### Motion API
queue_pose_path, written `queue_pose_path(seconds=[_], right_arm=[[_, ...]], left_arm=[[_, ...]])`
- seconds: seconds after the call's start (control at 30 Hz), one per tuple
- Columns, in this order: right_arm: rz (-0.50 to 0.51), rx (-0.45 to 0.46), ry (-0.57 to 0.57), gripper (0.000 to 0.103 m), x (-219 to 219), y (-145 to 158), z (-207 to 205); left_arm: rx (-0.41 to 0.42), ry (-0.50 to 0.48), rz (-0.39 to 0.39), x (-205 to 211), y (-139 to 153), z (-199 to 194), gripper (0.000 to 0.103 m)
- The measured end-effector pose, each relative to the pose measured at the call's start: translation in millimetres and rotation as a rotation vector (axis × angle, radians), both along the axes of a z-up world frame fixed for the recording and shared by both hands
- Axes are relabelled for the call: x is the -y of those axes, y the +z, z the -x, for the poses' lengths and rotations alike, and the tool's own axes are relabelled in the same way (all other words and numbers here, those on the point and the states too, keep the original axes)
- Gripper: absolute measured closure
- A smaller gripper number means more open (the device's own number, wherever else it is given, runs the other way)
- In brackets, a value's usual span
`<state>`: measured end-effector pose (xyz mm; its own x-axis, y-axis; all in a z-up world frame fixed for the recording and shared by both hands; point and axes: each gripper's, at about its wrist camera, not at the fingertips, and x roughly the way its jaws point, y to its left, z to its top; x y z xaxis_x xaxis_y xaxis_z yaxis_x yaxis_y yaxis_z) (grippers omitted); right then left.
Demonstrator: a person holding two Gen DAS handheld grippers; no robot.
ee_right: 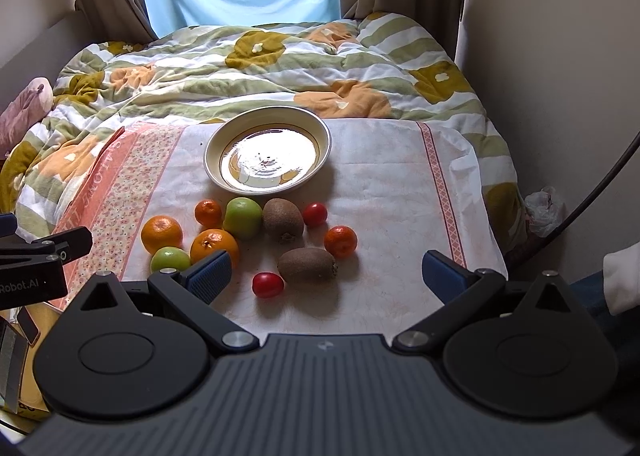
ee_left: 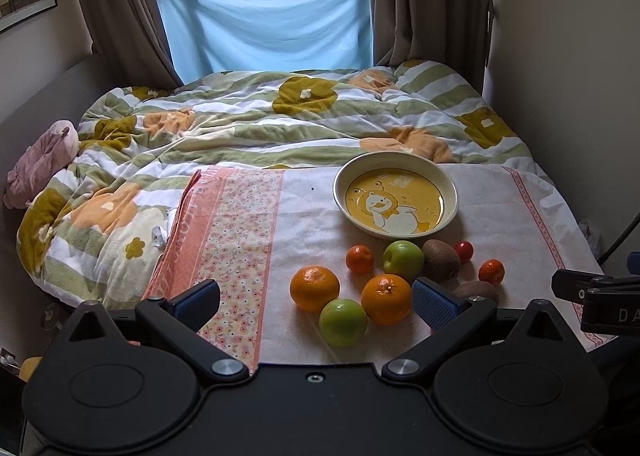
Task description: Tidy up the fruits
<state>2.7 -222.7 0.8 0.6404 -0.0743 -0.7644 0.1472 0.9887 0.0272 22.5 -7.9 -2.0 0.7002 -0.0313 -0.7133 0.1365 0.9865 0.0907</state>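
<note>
Ten loose fruits crowd below your plate; both grippers gape empty (soft bedding) — a nudge rolls neighbours away.

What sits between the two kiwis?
Nothing: in the right wrist view, only bare cloth separates the far kiwi from the near kiwi.

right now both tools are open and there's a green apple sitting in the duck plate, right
Not quite: the cream-rimmed yellow duck plate holds nothing. Both round green apples lie on the white cloth, as the left wrist view shows. Both tools are open.
</note>
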Motion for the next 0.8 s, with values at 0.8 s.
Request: queue_pose_path(seconds=[0.8], right_arm=[[0.008,0.009,0.009,0.0,-5.8,5.2,1.9]], left_arm=[[-0.001,-0.002,0.004,-0.2,2.7,5.0,0.0]])
